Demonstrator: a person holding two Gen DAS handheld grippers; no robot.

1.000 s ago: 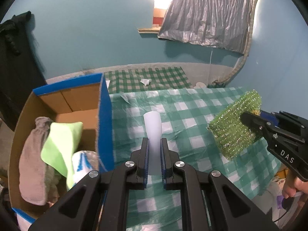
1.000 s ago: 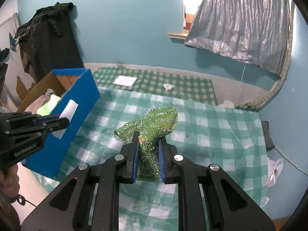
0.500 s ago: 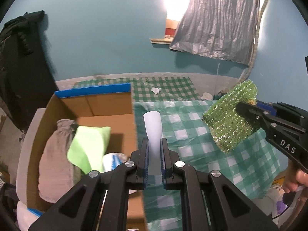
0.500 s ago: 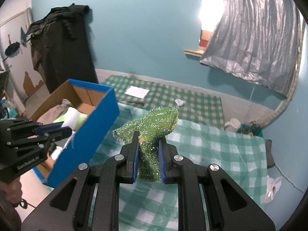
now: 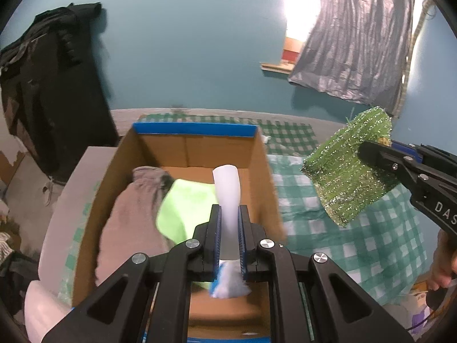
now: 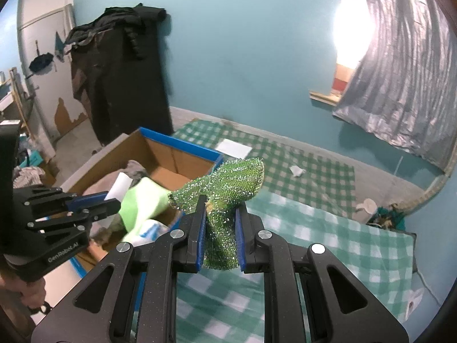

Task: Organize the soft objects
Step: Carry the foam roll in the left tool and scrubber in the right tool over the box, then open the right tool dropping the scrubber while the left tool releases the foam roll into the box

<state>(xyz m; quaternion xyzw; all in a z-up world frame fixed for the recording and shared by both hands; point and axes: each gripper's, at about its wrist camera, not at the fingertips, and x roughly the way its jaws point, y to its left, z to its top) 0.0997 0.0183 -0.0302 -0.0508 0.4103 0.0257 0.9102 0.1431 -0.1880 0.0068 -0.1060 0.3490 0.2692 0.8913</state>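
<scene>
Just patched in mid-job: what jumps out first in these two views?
The glittery green scrubber, pinched in the right gripper above the green checked cloth, beside the box. Next, the white foam piece clamped in the left gripper over the open cardboard box, where a grey cloth and a lime cloth already lie.

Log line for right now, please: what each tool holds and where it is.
left tool: shut on white foam strip, over cardboard box | right tool: shut on green sparkly scrubber, beside box, over checkered cloth
</scene>
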